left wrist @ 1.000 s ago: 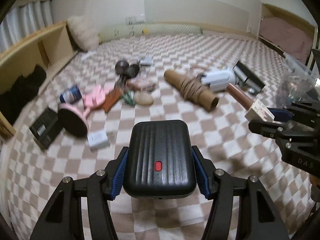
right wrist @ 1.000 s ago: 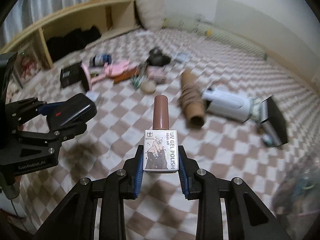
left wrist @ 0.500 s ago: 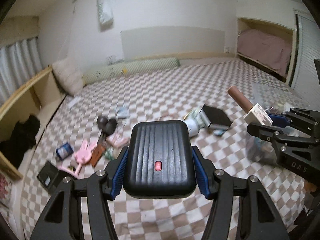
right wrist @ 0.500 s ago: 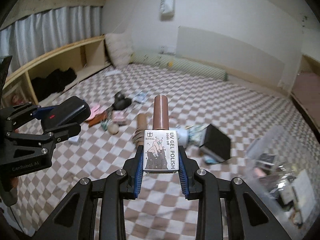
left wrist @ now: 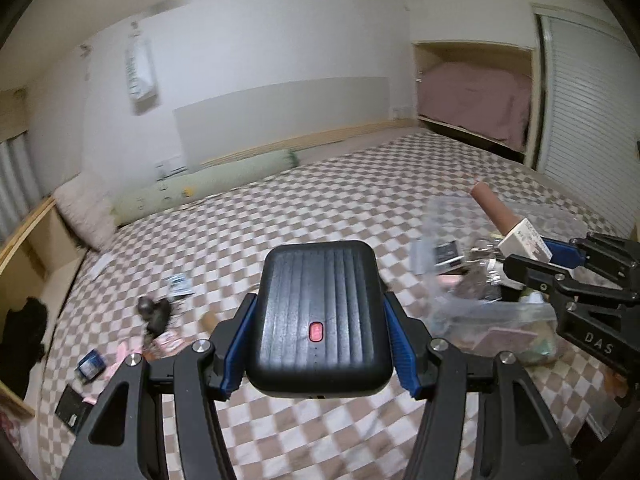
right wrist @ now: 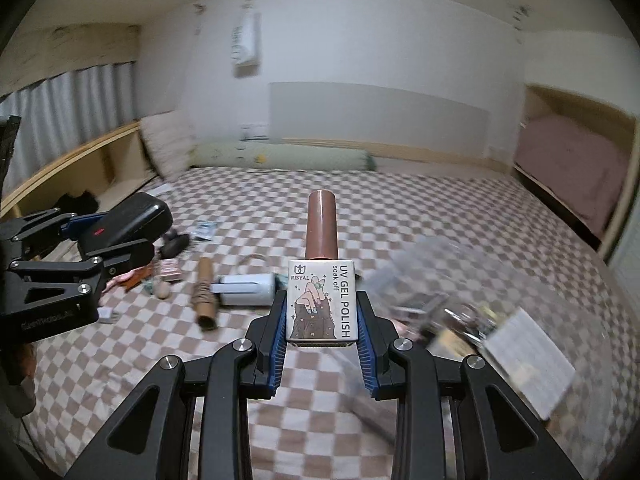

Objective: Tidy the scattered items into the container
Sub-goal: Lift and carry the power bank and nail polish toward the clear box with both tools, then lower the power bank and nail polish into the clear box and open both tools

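Bedroom with white walls and a wide bed (right wrist: 400, 208) under a brown-and-white checkered cover; green bolster (right wrist: 288, 158) and pale pillow (right wrist: 166, 146) along the far edge. Left gripper (left wrist: 318, 344) clamped on a black ribbed power bank (left wrist: 318, 312) with a red button, blue pads pressing both long sides, raised above the cover. Right gripper (right wrist: 320, 332) clenched on a bottle of gel polish (right wrist: 320, 300), white square body between the pads, brown cap pointing away. Clear plastic container (left wrist: 492, 280), blurred, resting on the bed to the right, already holding several small things, just beyond and below the polish bottle. Scattered on the cover further left: cardboard tube (right wrist: 205, 294) wound with twine, white cylindrical device (right wrist: 248, 289), dark hair clip (left wrist: 154, 312), pink toy (left wrist: 124, 354), small blue tin (left wrist: 91, 365). Wooden shelf (right wrist: 80, 160) along the left wall.
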The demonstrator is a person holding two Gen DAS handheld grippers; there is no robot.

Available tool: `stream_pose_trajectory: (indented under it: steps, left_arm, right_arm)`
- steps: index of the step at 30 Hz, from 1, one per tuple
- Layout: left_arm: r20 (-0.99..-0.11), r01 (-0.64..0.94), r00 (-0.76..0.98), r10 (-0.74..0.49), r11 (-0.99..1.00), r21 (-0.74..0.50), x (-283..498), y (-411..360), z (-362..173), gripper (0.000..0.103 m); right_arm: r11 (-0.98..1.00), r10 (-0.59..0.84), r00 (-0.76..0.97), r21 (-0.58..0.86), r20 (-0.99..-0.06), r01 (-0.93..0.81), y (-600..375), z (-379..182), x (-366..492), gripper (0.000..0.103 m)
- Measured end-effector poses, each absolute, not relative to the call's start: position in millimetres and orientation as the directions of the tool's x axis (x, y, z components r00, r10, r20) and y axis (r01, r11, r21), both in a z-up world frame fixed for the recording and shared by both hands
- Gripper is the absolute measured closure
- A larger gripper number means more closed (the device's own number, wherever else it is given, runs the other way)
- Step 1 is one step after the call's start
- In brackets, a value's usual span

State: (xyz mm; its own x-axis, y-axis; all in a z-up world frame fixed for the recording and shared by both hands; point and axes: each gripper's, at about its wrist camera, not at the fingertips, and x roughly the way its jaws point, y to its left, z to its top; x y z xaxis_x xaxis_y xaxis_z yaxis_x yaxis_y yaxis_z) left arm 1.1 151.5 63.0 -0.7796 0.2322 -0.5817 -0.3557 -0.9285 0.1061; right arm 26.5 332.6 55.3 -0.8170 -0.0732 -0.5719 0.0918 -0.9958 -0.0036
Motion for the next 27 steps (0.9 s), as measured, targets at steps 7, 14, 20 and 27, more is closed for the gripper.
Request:
stream_pose_trajectory:
  steps: [7, 14, 20, 27]
  left_arm:
    - [-0.581, -0.426, -0.759, 0.294, -0.899, 0.101, -7, 208, 59, 0.043]
    - [-0.595, -0.478, -0.729, 0.340, -0.874, 0.085, -20, 253, 42, 0.043]
    - [-0.617, -0.512, -0.695, 0.370, -0.857, 0.064, -31, 288, 29, 0.043]
    - [-0.644, -0.528, -0.657, 0.391, -0.849, 0.023, -49, 308, 15, 0.043]
  right_arm:
    - [-0.999, 0.024, -0.826, 0.012, -0.563, -0.037, 396, 54, 35, 0.072]
    - [-0.985, 0.077, -0.818, 0.085, -0.571, -0.152, 450, 49, 41, 0.072]
    - [-0.973, 0.093, -0.777, 0.109, -0.622, -0.204, 472, 29, 34, 0.072]
    - [-0.958, 0.016, -0.710, 0.192, -0.704, -0.212, 492, 5, 23, 0.072]
